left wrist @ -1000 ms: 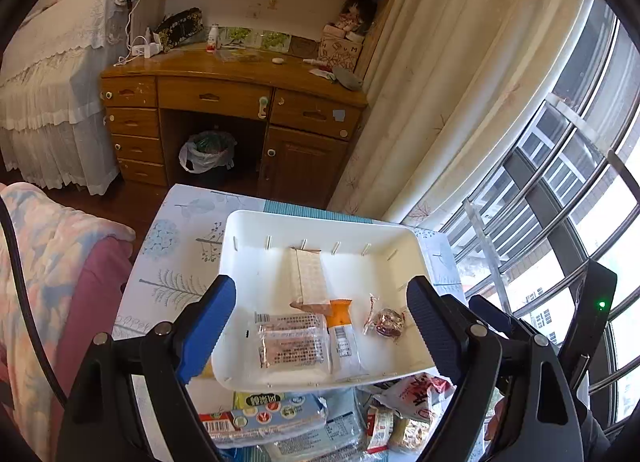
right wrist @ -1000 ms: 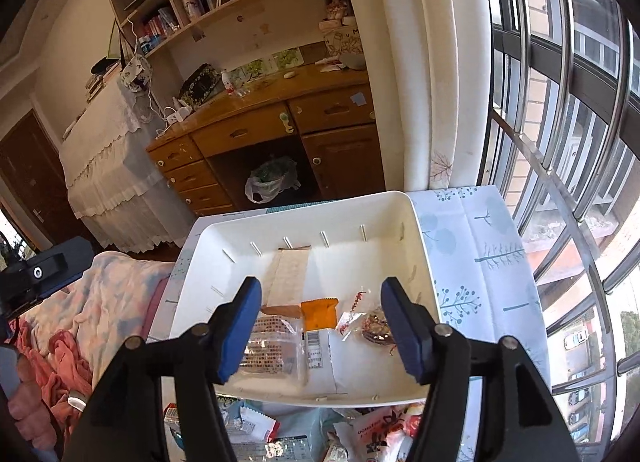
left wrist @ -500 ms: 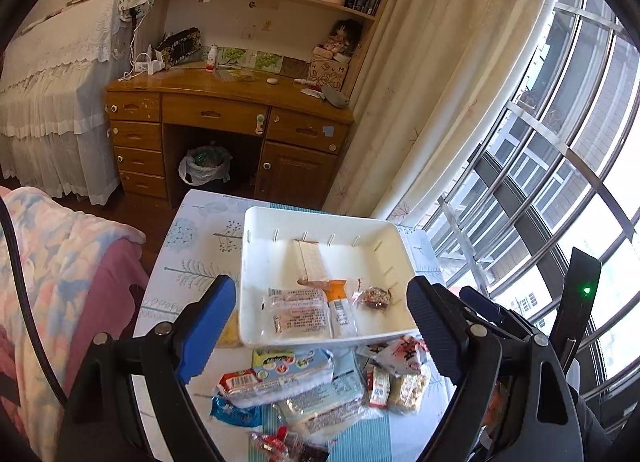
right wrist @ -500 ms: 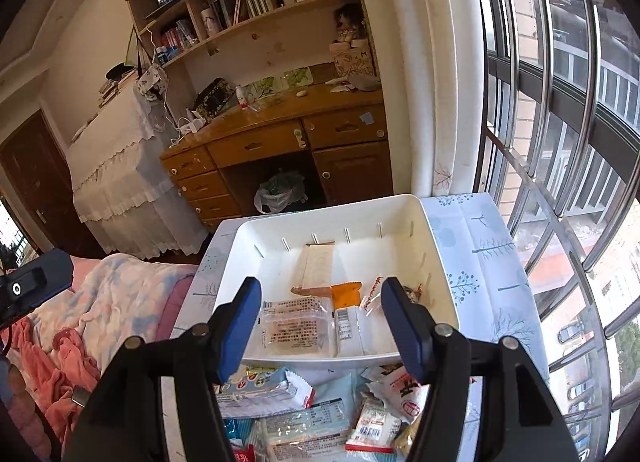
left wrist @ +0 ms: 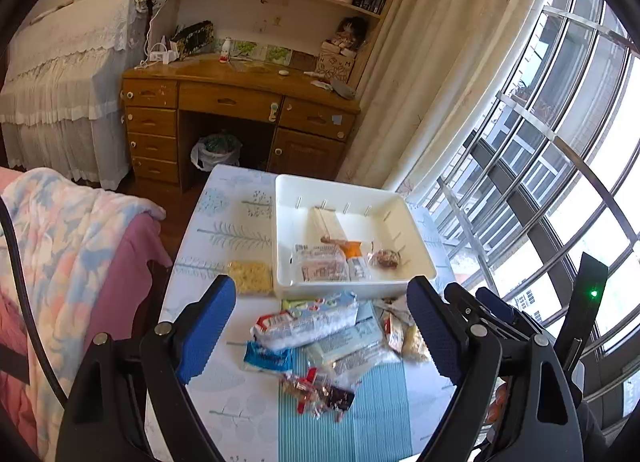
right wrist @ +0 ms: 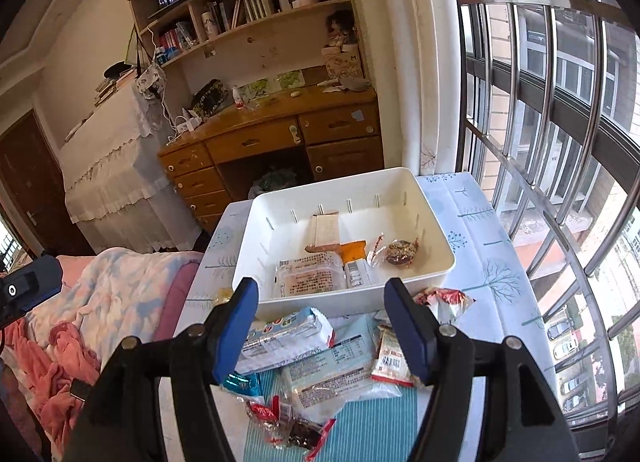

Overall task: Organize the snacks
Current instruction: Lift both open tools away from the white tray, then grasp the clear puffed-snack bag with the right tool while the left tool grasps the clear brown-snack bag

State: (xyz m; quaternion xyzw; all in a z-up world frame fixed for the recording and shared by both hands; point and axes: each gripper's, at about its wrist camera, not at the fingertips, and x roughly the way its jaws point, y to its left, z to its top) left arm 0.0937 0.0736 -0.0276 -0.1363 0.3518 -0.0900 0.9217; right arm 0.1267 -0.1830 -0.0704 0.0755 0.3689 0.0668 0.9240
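Snacks lie in a loose pile on the desk, just in front of a white tray that already holds several packets: a clear wrapped block, an orange sachet, a long pale wrapper and a small dark sweet. The desk carries a pale cloth printed with trees and a blue ribbed mat under the nearest wrappers. Behind it stand a wooden dresser with drawers, bookshelves above, a lace-draped bed to the left, a cream curtain and a barred window on the right.

The left tool hangs released over the pile, its blue pads wide apart and touching nothing. The right tool is likewise free of any packet, its jaws opening above the heap.

Only the left view shows a yellow noodle-like packet in full beside the tray's left wall; the right view catches just its edge. The right view alone shows a red-and-white wrapper at the tray's near right corner and a dark door at far left.
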